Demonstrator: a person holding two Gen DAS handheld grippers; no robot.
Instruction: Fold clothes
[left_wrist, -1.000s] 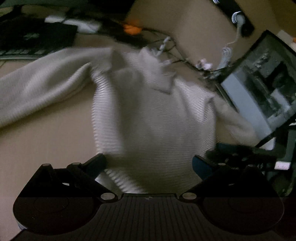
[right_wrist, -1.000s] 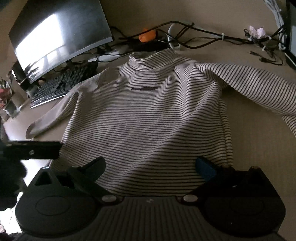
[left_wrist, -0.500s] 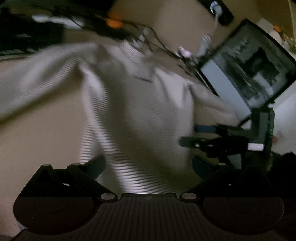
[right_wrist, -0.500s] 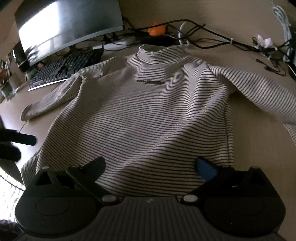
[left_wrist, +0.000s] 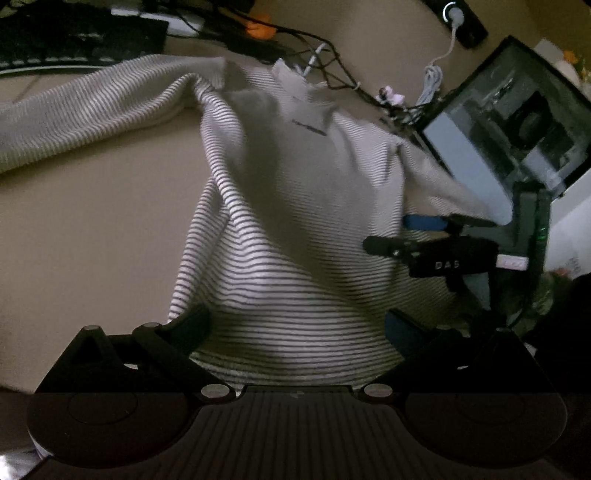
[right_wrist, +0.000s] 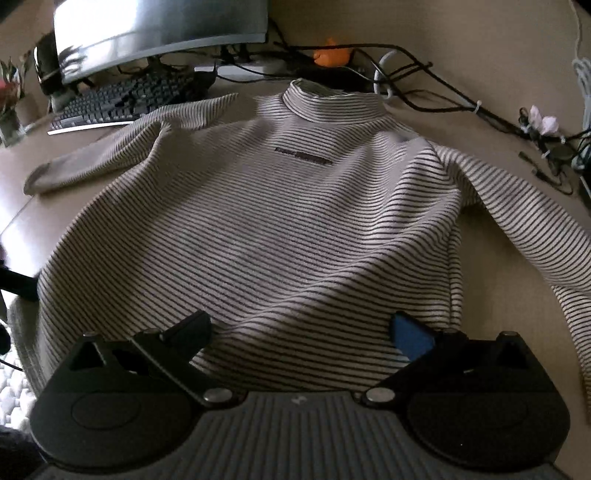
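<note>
A grey turtleneck sweater with thin dark stripes (right_wrist: 277, 221) lies face up on the beige desk (right_wrist: 517, 280), sleeves spread to both sides. My right gripper (right_wrist: 299, 328) is open, its fingers wide apart over the sweater's bottom hem. In the left wrist view the same sweater (left_wrist: 295, 221) runs away from me, rumpled along its left side. My left gripper (left_wrist: 295, 326) is open too, straddling the hem edge. The right gripper (left_wrist: 402, 233) shows there from the side, at the sweater's right edge, with its blue and black fingers apart.
A curved monitor (right_wrist: 159, 33) and a black keyboard (right_wrist: 125, 99) stand at the back left. Black cables (right_wrist: 424, 81) and an orange object (right_wrist: 332, 55) lie behind the collar. A glass-sided computer case (left_wrist: 517, 122) stands at the desk's right end.
The right gripper has moved forward and lower over the hem. The left gripper has swung, and the right gripper now reaches in over the sweater's right edge in its view.
</note>
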